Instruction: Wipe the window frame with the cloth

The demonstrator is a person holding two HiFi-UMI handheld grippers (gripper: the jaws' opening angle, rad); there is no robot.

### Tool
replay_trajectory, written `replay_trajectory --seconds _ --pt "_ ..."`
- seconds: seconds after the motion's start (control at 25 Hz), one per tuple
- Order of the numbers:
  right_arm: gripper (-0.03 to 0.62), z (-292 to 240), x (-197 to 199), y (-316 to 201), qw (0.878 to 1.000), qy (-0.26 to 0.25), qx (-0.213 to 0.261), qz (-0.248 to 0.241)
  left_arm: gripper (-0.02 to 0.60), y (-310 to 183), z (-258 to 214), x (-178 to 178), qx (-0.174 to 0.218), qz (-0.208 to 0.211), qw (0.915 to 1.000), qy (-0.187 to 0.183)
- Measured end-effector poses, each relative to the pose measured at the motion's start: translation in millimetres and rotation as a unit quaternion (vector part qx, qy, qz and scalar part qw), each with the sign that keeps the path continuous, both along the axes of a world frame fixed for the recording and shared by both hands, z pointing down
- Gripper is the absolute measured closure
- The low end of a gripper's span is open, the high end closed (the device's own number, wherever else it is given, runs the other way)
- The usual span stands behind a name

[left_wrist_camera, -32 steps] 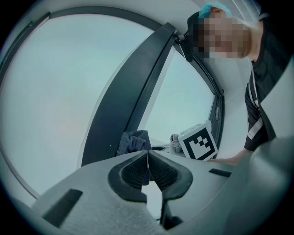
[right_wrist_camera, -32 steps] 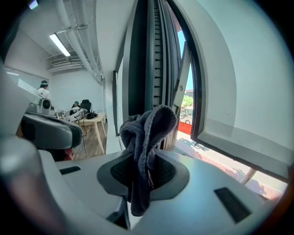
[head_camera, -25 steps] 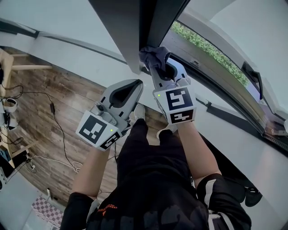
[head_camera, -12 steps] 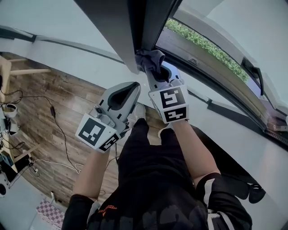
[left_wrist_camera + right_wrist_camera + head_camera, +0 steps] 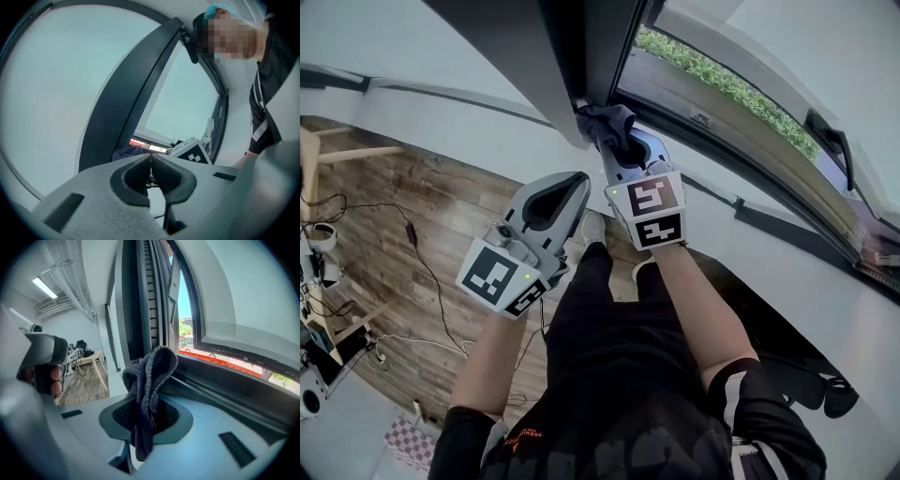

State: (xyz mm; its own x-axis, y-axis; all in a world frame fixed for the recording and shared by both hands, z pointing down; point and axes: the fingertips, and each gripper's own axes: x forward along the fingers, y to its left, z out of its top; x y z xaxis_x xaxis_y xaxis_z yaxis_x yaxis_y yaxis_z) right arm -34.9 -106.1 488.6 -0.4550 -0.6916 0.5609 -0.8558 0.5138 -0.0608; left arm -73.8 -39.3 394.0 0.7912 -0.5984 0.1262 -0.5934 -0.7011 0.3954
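A dark grey cloth (image 5: 602, 119) is bunched in my right gripper (image 5: 617, 142), which is shut on it. The cloth is pressed against the foot of the dark upright window frame (image 5: 581, 47). In the right gripper view the cloth (image 5: 149, 373) hangs between the pads and its top leans toward the window frame (image 5: 140, 296) and the lower rail (image 5: 225, 380). My left gripper (image 5: 575, 185) is held just left of and below the right one, shut with nothing in it. In the left gripper view the left gripper (image 5: 151, 161) points up at the window frame (image 5: 136, 93), with the cloth (image 5: 126, 153) just past its tips.
The opened sash with its black handle (image 5: 827, 145) lies to the right, with a green hedge (image 5: 722, 80) outside. Below are a white wall ledge (image 5: 441, 103), a wooden floor with cables (image 5: 412, 253) and a wooden table (image 5: 328, 150) at the left. The person's legs fill the bottom.
The right gripper has carried the cloth a little to the left, closer in against the foot of the upright frame. The left gripper stays about where it was, still shut.
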Motion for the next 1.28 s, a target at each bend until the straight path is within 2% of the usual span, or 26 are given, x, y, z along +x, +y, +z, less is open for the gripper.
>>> replay_trajectory --seconds 0.32,1.28 --pt "0.536 3 15 4 1.0 -0.002 -0.008 0.017 0.56 1 -1 12 0.001 0.017 0.9999 -0.002" --pt "0.536 -1 105 40 0.995 -0.009 -0.016 0.096 0.56 17 -16 92 0.012 0.097 0.9952 -0.006"
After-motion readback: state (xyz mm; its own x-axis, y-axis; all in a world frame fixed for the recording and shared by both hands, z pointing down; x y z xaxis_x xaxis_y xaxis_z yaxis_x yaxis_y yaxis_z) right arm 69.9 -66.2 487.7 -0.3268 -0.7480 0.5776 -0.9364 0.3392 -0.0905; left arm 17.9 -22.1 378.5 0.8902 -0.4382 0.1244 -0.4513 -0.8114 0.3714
